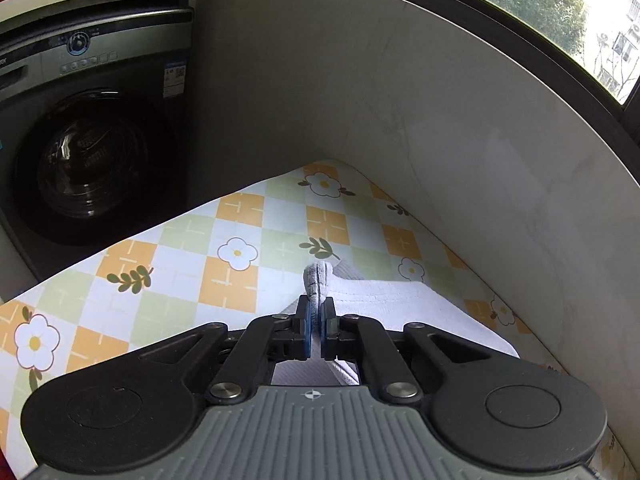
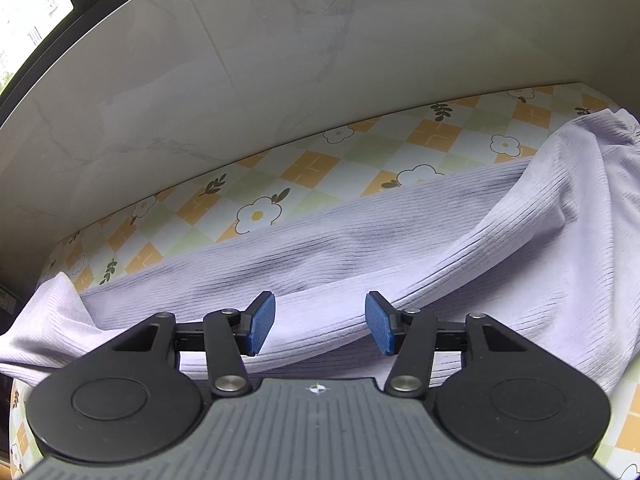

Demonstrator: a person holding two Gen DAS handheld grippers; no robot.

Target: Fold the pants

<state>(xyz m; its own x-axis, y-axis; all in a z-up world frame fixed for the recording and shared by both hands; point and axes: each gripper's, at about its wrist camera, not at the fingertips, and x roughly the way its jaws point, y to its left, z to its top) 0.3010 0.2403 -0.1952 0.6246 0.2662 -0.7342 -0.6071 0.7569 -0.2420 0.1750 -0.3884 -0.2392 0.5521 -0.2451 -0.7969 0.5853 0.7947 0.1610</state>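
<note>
Grey tiled wall (image 1: 400, 80) backs the work surface, with a window (image 1: 560, 8) above it. Beside the wall stands a dark front-loading washing machine (image 1: 92, 152). A checked tablecloth (image 1: 180, 248) printed with orange and green squares and white flowers covers the table. On it lie the pale lilac ribbed pants (image 2: 360, 248), stretched lengthwise along the wall side, bunched and raised at the right end. The right gripper (image 2: 320, 322) hovers just above the fabric with its blue-padded fingers spread wide, grasping nothing. The left gripper (image 1: 316, 320) has its fingers closed tight on a bunched edge of the pants (image 1: 318, 284).
</note>
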